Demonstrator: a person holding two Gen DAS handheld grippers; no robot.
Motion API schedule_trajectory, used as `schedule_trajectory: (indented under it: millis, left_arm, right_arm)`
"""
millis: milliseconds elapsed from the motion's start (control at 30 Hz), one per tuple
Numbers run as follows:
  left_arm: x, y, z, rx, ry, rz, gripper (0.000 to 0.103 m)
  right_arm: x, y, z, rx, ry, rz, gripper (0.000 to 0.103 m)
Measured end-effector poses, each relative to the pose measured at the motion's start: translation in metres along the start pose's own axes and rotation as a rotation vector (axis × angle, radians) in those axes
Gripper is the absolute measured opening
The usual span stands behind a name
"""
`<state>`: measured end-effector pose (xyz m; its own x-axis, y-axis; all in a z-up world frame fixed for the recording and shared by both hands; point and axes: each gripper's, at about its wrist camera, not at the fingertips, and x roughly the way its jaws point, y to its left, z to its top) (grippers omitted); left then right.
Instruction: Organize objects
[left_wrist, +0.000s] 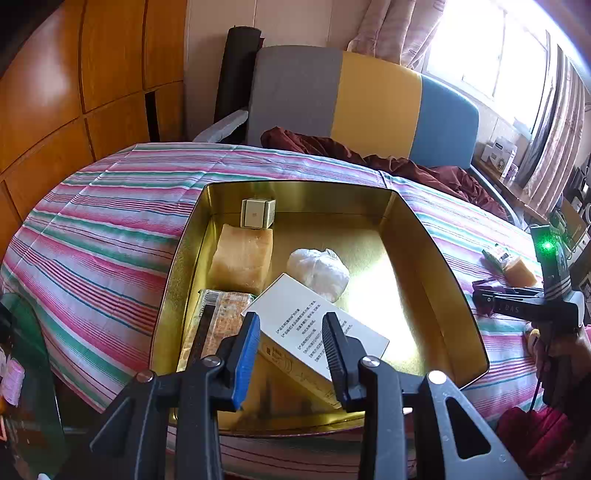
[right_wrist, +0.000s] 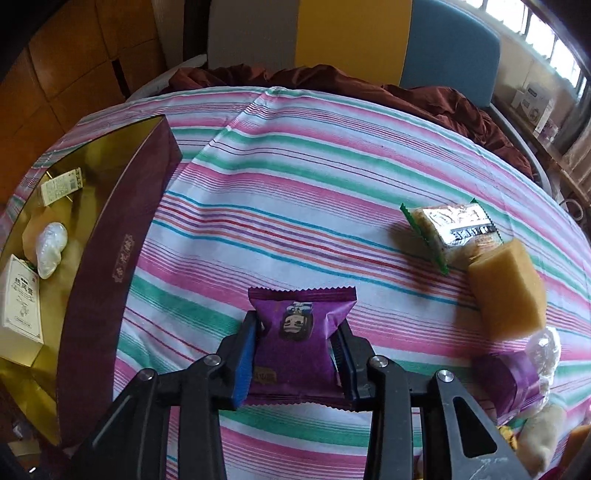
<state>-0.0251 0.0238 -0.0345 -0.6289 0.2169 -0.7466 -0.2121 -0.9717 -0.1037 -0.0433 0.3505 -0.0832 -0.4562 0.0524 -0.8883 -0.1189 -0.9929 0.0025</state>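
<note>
Left tool (left_wrist: 291, 354) clamping matte white cardboard carton (left_wrist: 317, 332), low centre, over glossy gold metal tin (left_wrist: 436, 266). Right tool (right_wrist: 295, 354) pinching crinkly purple foil snack packet (right_wrist: 295, 332), lower centre, above striped cotton bedsheet (right_wrist: 295, 192).

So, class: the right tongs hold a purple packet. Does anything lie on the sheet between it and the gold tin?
Nothing visible does. The purple packet sits in the right tongs over bare striped sheet. Only the tin wall, maroon outside, stands on that side, so the packet must clear its rim.
</note>
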Motion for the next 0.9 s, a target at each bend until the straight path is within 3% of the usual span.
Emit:
schedule_trajectory:
  millis: [167, 467, 900]
  left_arm:
    - [-0.001, 0.002, -0.004, -0.005, 0.005, -0.008, 0.035]
    - [-0.003, 0.01, -0.005, -0.028, -0.002, -0.016, 0.035]
    - [-0.008, 0.02, -0.004, -0.052, -0.01, 0.016, 0.035]
  right_arm:
    - [-0.014, 0.004, -0.006, 0.031, -0.039, 0.008, 0.039]
    - [-0.063, 0.04, 0.019, 0.005, -0.197, 0.132, 0.039]
    - [-0.048, 0.136, 0.059, -0.074, -0.17, 0.33, 0.035]
